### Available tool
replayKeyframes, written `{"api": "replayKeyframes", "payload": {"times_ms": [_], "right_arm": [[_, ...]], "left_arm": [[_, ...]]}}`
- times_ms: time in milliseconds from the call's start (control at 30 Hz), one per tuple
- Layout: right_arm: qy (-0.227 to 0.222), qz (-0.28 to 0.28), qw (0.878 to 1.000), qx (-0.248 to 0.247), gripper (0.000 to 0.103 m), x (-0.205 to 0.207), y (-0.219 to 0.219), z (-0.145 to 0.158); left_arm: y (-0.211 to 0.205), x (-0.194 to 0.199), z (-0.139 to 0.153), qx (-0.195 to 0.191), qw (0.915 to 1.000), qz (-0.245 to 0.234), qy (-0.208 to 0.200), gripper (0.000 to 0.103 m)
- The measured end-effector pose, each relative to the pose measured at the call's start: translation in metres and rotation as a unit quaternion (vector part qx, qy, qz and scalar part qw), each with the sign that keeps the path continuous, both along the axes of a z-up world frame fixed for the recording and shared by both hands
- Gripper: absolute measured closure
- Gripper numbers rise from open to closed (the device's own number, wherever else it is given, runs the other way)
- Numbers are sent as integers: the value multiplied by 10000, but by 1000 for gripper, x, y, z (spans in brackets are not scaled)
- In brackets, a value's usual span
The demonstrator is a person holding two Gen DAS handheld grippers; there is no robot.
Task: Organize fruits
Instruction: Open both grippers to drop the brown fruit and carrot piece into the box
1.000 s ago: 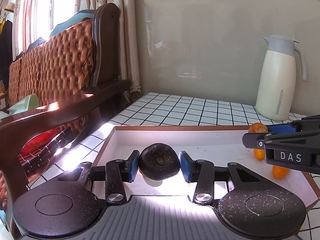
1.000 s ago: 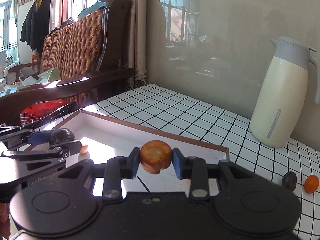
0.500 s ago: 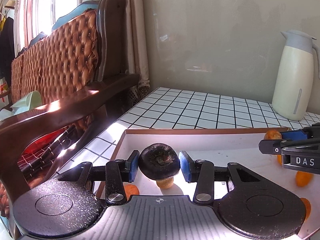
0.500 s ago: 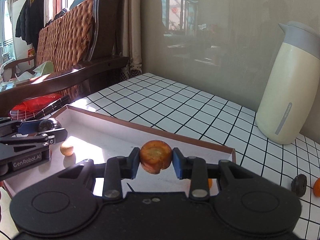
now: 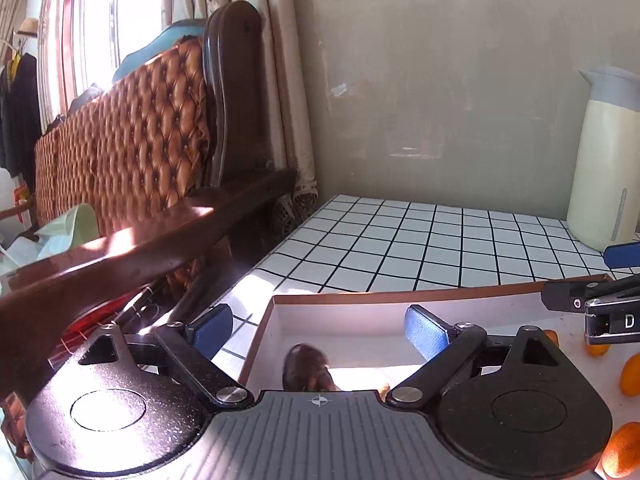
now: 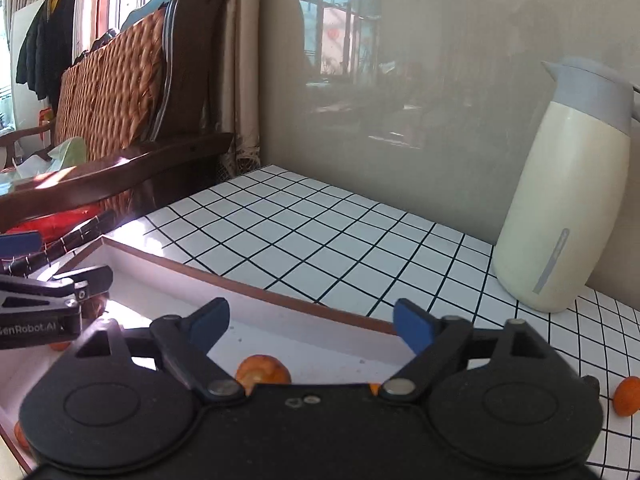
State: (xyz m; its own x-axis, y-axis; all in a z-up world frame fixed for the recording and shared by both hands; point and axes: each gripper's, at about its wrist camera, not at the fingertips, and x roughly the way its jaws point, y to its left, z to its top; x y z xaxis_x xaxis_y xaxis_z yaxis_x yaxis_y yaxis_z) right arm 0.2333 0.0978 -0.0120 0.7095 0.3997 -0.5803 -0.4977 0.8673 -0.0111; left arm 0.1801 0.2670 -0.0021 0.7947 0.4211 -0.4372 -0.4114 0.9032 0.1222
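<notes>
My left gripper point(image 5: 318, 330) is open over the near left corner of the white tray point(image 5: 360, 312). A dark round fruit point(image 5: 307, 368) lies blurred in the tray just below its jaws. My right gripper point(image 6: 310, 324) is open above the tray's far rim point(image 6: 288, 300). An orange fruit point(image 6: 262, 369) lies in the tray below it. Small orange fruits point(image 5: 632, 372) lie in the tray at the right. The right gripper's tip point(image 5: 592, 304) shows at the right of the left wrist view, the left gripper's tip point(image 6: 60, 296) at the left of the right wrist view.
A cream thermos jug point(image 6: 568, 208) stands at the back right on the checkered tabletop point(image 6: 320, 240). An orange fruit point(image 6: 627, 400) lies on the table right of the tray. A wooden sofa point(image 5: 140, 160) stands left of the table. The wall is close behind.
Both grippers have opened. The dark fruit has dropped from the left gripper into the tray, and the orange fruit from the right gripper into the tray. Both grippers have risen.
</notes>
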Motion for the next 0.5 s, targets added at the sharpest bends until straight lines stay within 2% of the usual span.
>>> {"api": "replayKeyframes", "payload": {"times_ms": [400, 467, 500], "right_arm": [[116, -109, 9998, 75, 18, 5, -8, -1], [104, -116, 9999, 55, 12, 5, -8, -1], [63, -123, 9999, 65, 8, 4, -8, -1]], "left_arm": [[5, -3, -3, -149, 9999, 58, 36, 11], [4, -4, -3, -142, 9999, 91, 16, 10], [4, -4, -4, -138, 9999, 93, 28, 5]]}}
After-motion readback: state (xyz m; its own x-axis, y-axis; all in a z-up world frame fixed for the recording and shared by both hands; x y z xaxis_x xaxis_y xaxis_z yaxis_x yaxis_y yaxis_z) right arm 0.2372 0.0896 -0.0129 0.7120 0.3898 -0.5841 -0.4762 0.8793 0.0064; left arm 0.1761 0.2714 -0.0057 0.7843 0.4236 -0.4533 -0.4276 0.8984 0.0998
